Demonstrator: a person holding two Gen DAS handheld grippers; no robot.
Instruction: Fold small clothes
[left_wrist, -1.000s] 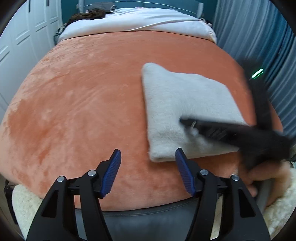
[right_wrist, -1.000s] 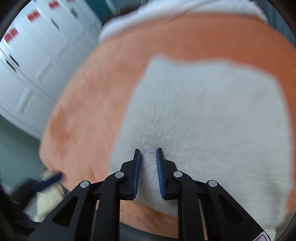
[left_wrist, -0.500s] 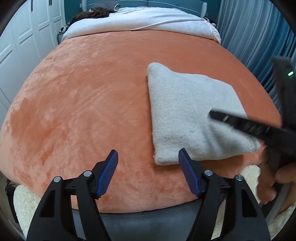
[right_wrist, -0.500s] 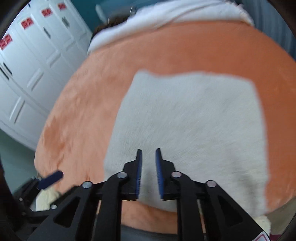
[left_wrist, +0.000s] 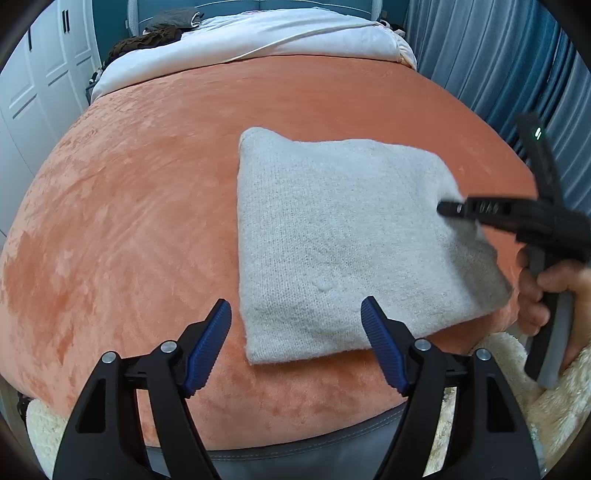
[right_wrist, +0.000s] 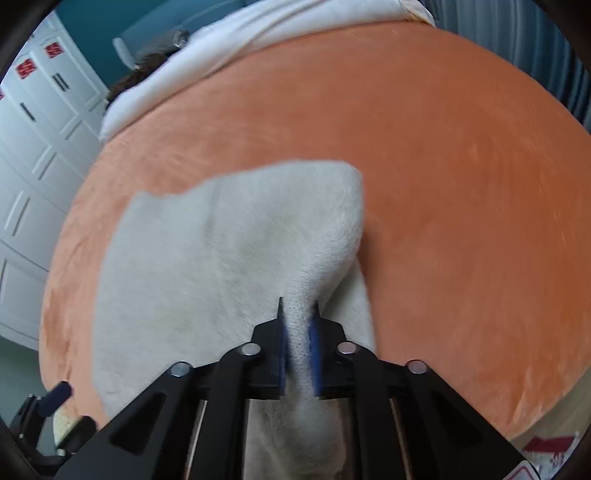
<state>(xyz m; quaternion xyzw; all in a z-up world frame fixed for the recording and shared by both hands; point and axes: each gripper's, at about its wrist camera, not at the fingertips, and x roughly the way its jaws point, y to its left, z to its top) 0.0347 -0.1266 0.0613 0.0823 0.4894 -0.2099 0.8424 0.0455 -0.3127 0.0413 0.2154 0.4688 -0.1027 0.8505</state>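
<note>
A folded grey knit garment (left_wrist: 343, 240) lies on the orange plush bed cover (left_wrist: 129, 221). My left gripper (left_wrist: 297, 347) is open and empty, just above the garment's near edge. My right gripper (right_wrist: 297, 325) is shut on the garment's right edge (right_wrist: 299, 332) and lifts it into a ridge; in the left wrist view the right gripper (left_wrist: 448, 209) reaches in over the garment's right side. The garment (right_wrist: 207, 266) spreads left of the pinch in the right wrist view.
A white duvet (left_wrist: 258, 40) and dark clothes (left_wrist: 162, 26) lie at the bed's far end. White wardrobe doors (left_wrist: 37, 92) stand left, blue curtains (left_wrist: 498, 66) right. A cream fleece (left_wrist: 517, 387) hangs at the near edge.
My right gripper moved from above the garment's middle to its right edge, closed on it and raised it. My left gripper moved slightly right, still open.
</note>
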